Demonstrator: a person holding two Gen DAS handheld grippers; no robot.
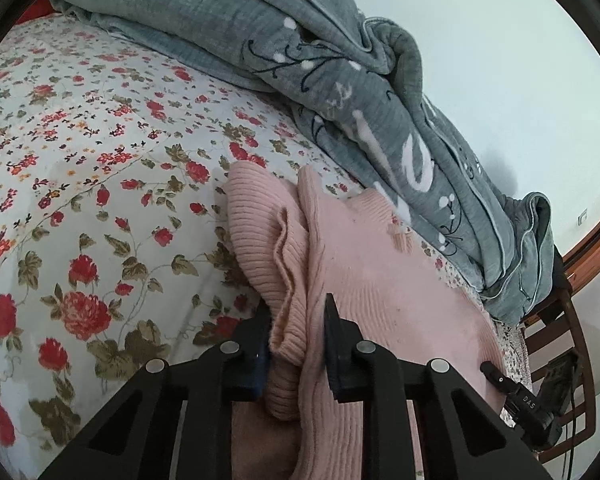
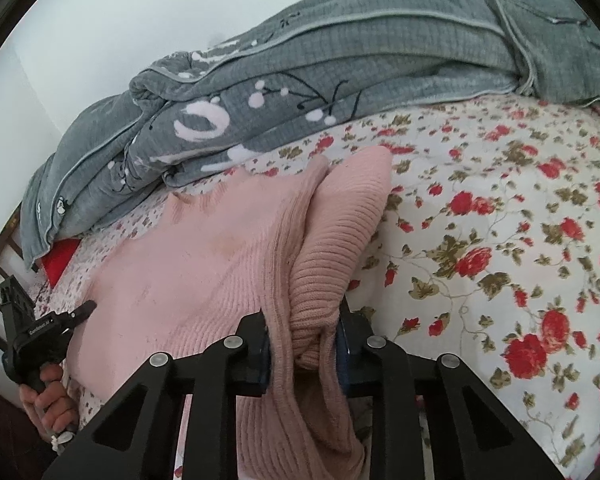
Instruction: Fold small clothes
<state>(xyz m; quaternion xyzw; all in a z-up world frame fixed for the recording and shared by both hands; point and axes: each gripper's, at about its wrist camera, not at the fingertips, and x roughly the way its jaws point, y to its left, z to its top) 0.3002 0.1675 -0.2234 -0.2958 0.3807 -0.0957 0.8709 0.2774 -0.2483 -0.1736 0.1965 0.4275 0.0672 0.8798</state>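
floral bedsheet (image 1: pixel 80 208) covers the bed ahead of your tongs, with a grey quilt (image 1: pixel 340 80) heaped along the pale wall beyond. your left tongs (image 1: pixel 296 344) are narrowed onto a bunched fold of the pink knit sweater (image 1: pixel 372 280), pads pressing the ribbed cloth. your right tongs (image 2: pixel 304 344) pinch another ribbed fold of it the same way. between both tongs the sweater lies spread on the sheet.

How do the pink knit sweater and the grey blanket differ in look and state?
The pink knit sweater is plain and ribbed; the grey blanket is quilted with white and dark motifs. The sweater lies flat on the floral sheet, pinched by the left gripper and right gripper; the blanket is heaped behind, untouched. Both rest on the bed.
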